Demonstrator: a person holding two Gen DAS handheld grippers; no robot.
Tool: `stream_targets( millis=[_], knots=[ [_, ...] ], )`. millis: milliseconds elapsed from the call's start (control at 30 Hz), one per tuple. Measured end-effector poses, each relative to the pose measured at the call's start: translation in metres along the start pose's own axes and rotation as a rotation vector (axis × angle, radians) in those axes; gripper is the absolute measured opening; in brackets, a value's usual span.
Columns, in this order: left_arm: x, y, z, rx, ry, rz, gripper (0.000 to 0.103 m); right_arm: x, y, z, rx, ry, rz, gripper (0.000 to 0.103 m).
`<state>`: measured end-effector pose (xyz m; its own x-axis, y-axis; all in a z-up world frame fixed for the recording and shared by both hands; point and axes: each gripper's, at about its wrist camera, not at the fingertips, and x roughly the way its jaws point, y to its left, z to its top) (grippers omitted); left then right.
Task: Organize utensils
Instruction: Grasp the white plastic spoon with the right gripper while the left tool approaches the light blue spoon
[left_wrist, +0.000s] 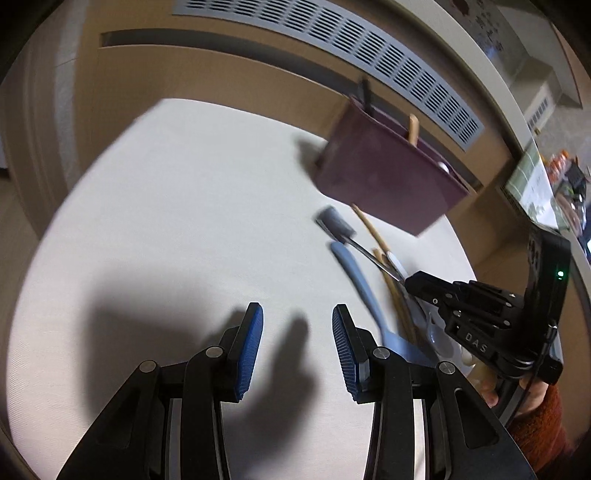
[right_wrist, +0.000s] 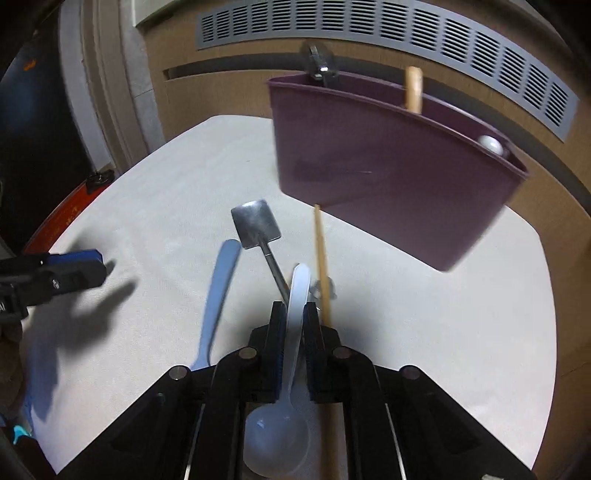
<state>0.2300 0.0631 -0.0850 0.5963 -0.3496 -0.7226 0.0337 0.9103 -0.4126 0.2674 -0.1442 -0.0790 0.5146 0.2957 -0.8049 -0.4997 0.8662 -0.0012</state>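
Right gripper is clamped on the translucent white plastic spoon beside the purple plastic utensil caddy, left gripper spread wide, holding nothing.

black grippers with ribbed blue pads, rust knit sleeve.

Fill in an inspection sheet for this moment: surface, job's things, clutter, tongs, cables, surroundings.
Surface: white cloth-covered table, bare to the left.
Job's things: purple plastic holder already holding a wooden stick, something metal and something white; loose on the table lie a pale blue plastic utensil, metal spatula, wooden chopstick, white plastic spoon.
Clutter: nothing seen.
Tongs: left tongs open, empty; right tongs shut on the spoon's handle.
Cables: black cable on right tool.
Surroundings: grey vent grille, brown panelling.
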Motion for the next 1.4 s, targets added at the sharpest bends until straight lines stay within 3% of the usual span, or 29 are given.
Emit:
stream_targets(
  millis=[133,400,567,833,967,1133,1233,1400],
  knots=[
    [0.025,-0.038,0.007,0.086,0.069,-0.045,0.040,-0.016,-0.011,-0.017,0.051,0.022,0.042,0.011],
    [0.059,-0.091,0.014,0.272,0.069,0.139,0.040,-0.065,-0.032,-0.051,0.236,-0.050,-0.032,0.012],
    [0.072,-0.091,0.011,0.324,0.091,0.217,0.040,-0.076,-0.044,-0.066,0.344,-0.029,-0.049,0.013],
    [0.054,-0.077,-0.005,0.386,0.100,0.226,0.040,-0.101,-0.040,-0.070,0.348,-0.043,-0.107,0.014],
    [0.041,-0.070,-0.008,0.374,0.084,0.248,0.040,-0.112,-0.033,-0.068,0.328,-0.069,-0.129,0.014],
    [0.021,-0.051,-0.007,0.285,0.054,0.255,0.040,-0.111,-0.030,-0.066,0.332,-0.092,-0.134,0.014],
    [0.008,-0.039,-0.010,0.208,0.061,0.203,0.040,-0.106,-0.032,-0.065,0.347,-0.094,-0.123,0.014],
    [-0.015,-0.023,-0.018,0.108,0.052,0.117,0.040,-0.089,-0.036,-0.064,0.369,-0.092,0.005,0.014]
  ],
)
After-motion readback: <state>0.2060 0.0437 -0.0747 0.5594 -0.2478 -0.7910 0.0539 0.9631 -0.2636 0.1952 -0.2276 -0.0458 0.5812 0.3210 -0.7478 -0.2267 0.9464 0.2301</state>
